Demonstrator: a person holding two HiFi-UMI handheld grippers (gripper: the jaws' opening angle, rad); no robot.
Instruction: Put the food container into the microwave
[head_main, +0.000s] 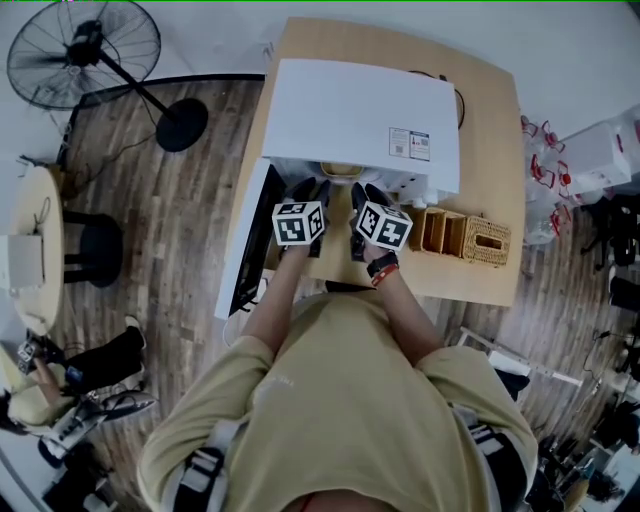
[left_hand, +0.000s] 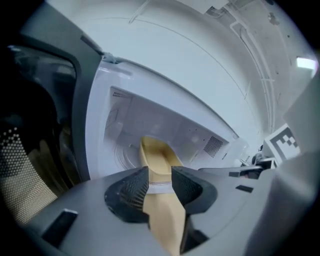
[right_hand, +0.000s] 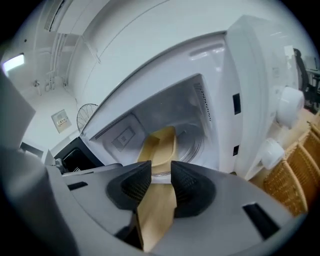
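The white microwave (head_main: 360, 110) stands on a wooden table (head_main: 490, 130) with its door (head_main: 245, 245) swung open to the left. A tan food container (head_main: 340, 170) rests inside the cavity on the turntable; it also shows as the tan container (left_hand: 156, 155) in the left gripper view and the tan container (right_hand: 162, 145) in the right gripper view. My left gripper (head_main: 310, 190) and right gripper (head_main: 362, 192) sit side by side at the mouth of the cavity. The left gripper (left_hand: 160, 182) is open, its pads pressing on nothing. The right gripper (right_hand: 161, 180) is open too, short of the container.
Two white knobs (right_hand: 289, 106) sit on the microwave's right front panel. Wicker baskets (head_main: 487, 240) stand on the table right of the microwave. A standing fan (head_main: 85, 50) is on the floor at the far left, beside a round side table (head_main: 35, 250).
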